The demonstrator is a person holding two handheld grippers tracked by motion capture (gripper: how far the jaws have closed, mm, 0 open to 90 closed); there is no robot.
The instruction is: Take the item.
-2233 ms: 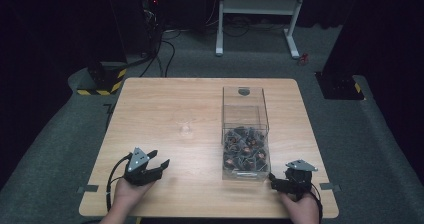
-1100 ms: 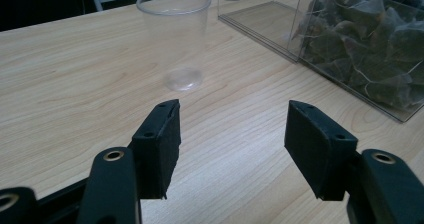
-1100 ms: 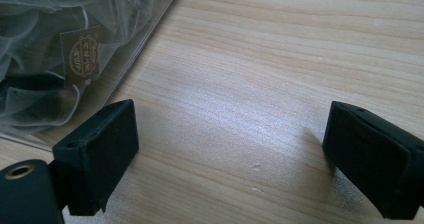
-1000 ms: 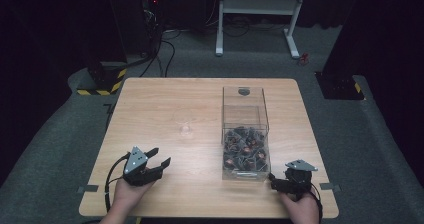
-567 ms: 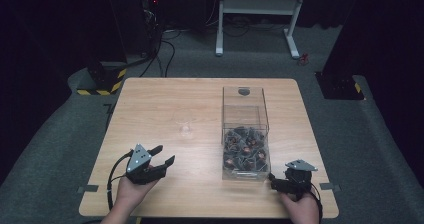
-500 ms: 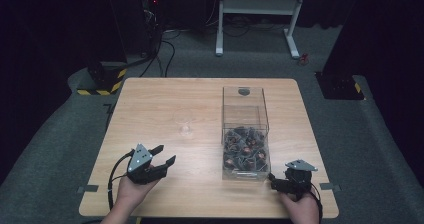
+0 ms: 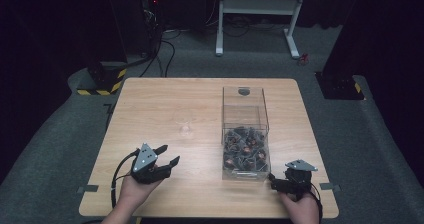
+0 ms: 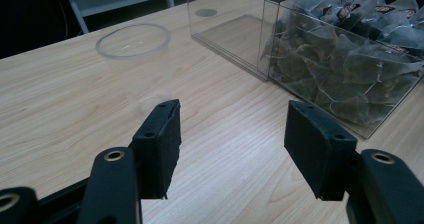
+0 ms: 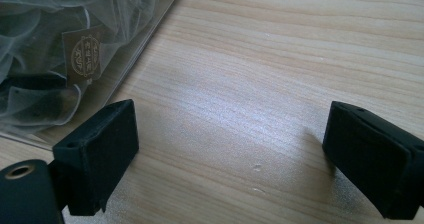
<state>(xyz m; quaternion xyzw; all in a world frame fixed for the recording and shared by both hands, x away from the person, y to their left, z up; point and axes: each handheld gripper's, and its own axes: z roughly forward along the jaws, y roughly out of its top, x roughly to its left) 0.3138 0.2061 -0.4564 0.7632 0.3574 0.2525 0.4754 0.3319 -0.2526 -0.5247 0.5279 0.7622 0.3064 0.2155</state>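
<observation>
Both my tongs are spread wide and empty. Left gripper faces the clear cup standing mid-table, probably my first grab. Right gripper sits low on the table beside the clear box of tea bags, ready to fish one out.

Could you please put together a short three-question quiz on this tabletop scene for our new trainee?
1. True or false: the left hand-held gripper has its jaws open with nothing between them.
2. What fills the near compartment of the clear rectangular plastic box? A) mesh pyramid tea bags B) metal screws C) coins
3. Which clear item stands on the light wooden table left of the box?

Key: 1 true; 2 A, the mesh pyramid tea bags; 3 the clear round plastic cup.
</observation>
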